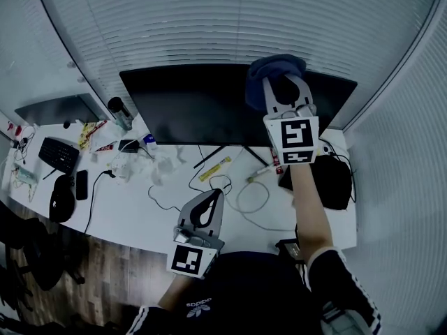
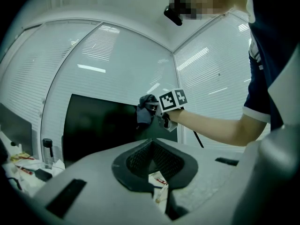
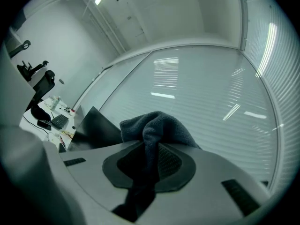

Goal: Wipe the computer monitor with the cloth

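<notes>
Right gripper clamps the cloth at the monitor upper right corner; screen runs leftward along the desk rear edge. Left gripper, closed and empty, is farther off

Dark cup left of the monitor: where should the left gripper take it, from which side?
I'd grip the cup mid-body, jaws level, coming from the front edge of the desk. It stands upright, a narrow cylinder, with the monitor close beside it. The left gripper is empty.
</notes>
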`<state>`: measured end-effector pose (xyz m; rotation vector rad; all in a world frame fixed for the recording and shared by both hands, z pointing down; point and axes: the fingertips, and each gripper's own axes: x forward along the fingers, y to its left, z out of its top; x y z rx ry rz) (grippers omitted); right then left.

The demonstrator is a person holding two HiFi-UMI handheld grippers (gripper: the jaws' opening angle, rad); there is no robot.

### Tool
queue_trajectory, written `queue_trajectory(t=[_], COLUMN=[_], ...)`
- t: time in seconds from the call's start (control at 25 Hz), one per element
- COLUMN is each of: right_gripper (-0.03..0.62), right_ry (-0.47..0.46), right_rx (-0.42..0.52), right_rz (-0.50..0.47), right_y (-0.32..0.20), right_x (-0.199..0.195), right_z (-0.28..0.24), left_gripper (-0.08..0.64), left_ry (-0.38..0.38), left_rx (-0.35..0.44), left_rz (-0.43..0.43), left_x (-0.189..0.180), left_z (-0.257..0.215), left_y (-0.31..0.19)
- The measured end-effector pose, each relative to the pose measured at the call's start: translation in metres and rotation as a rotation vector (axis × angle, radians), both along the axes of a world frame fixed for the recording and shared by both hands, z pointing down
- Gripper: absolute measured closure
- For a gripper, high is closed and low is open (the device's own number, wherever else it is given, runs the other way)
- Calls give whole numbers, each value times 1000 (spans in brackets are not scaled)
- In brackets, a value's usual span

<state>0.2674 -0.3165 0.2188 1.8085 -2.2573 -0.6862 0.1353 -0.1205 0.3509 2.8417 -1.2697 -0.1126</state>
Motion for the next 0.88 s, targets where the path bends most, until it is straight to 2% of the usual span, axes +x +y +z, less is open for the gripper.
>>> queue_trajectory(t=[0.44, 0.88], right_gripper=[545, 545], right_ry=[-21, -40], right_rx=[10, 24], right_rz=[110, 222], right_y=[19, 32], right_x=[94, 176], right_z=[-3, -2], left_gripper=[556, 556], left_ry=[-11, -21], left_rx=[7, 12], left_rz=[39, 59], left_x=[50, 77], left_z=[1, 3], left_y=[11, 11])
